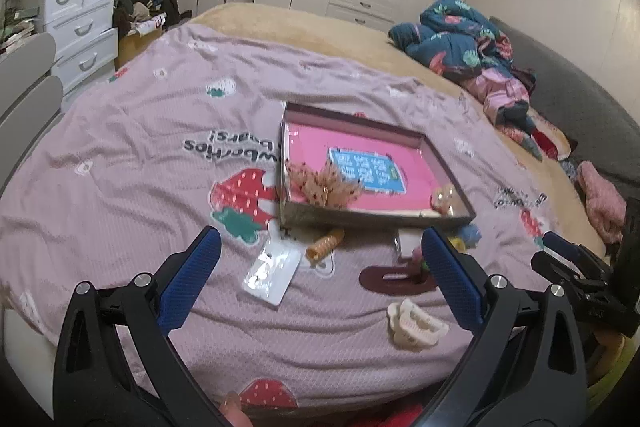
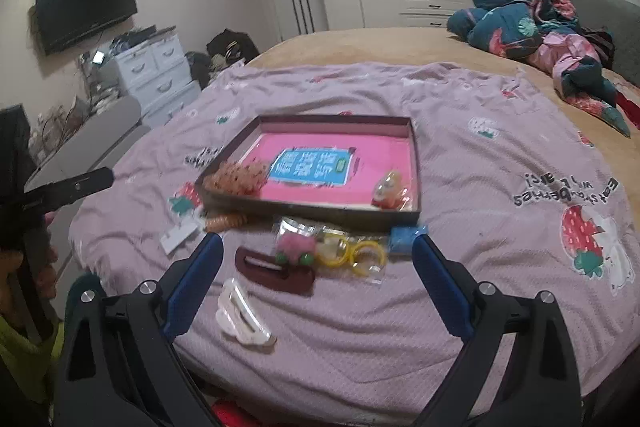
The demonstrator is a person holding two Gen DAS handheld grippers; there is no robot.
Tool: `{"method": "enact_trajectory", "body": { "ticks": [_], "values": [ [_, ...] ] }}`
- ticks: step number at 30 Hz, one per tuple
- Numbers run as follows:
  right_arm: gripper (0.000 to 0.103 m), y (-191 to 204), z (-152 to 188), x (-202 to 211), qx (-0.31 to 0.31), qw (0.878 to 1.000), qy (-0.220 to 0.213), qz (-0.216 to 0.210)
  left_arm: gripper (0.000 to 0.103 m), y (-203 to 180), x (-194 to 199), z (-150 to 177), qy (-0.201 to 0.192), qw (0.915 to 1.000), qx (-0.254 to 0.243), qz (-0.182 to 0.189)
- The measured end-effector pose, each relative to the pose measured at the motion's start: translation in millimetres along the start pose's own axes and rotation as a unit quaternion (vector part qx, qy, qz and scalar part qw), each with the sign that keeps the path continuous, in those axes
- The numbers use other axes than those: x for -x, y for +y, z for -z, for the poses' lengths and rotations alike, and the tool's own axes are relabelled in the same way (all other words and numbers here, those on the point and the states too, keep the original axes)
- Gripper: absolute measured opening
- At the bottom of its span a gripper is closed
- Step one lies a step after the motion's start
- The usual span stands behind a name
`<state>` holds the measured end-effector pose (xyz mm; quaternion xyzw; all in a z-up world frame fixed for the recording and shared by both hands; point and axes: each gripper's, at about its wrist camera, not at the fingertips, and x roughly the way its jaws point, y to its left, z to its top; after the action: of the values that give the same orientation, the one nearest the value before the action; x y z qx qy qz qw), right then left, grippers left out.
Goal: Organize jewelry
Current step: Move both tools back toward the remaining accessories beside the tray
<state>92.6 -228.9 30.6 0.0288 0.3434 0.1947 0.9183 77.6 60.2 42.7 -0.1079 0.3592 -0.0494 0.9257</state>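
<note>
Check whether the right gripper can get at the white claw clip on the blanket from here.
Probably yes: the right gripper is open, and the white claw clip lies bare on the blanket, nothing on top of it.

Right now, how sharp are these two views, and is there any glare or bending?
Left wrist view: strong fisheye bending, the bed curves; the plastic packet glares white. Right wrist view: softer, motion-blurred around the tray and yellow rings; dark corners in both.
</note>
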Motion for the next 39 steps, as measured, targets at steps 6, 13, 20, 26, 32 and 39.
{"method": "enact_trajectory", "body": {
  "ticks": [6,13,20,26,32,39],
  "values": [
    [0.095,1,14,-6,0.004,1.0,0.02,0.0,0.094,-10,-13,13,0.025,0.9993,-0.027,0.004],
    [0.095,-16,22,-11,-0.008,0.999,0.03,0.015,0.094,-33,-39,31,0.065,0.9957,-0.062,0.022],
    [0.095,-41,26,-21,-0.029,0.998,0.039,0.039,0.094,-61,-71,47,0.105,0.9891,-0.095,0.043],
    [0.095,-63,26,-34,-0.044,0.996,0.046,0.061,0.094,-87,-98,55,0.129,0.9829,-0.119,0.055],
    [0.095,-80,25,-45,-0.056,0.994,0.053,0.074,0.094,-95,-128,55,0.154,0.9802,-0.108,0.063],
    [0.095,-96,26,-59,-0.072,0.993,0.061,0.076,0.094,-103,-157,59,0.179,0.9771,-0.101,0.054]
  ]
}}
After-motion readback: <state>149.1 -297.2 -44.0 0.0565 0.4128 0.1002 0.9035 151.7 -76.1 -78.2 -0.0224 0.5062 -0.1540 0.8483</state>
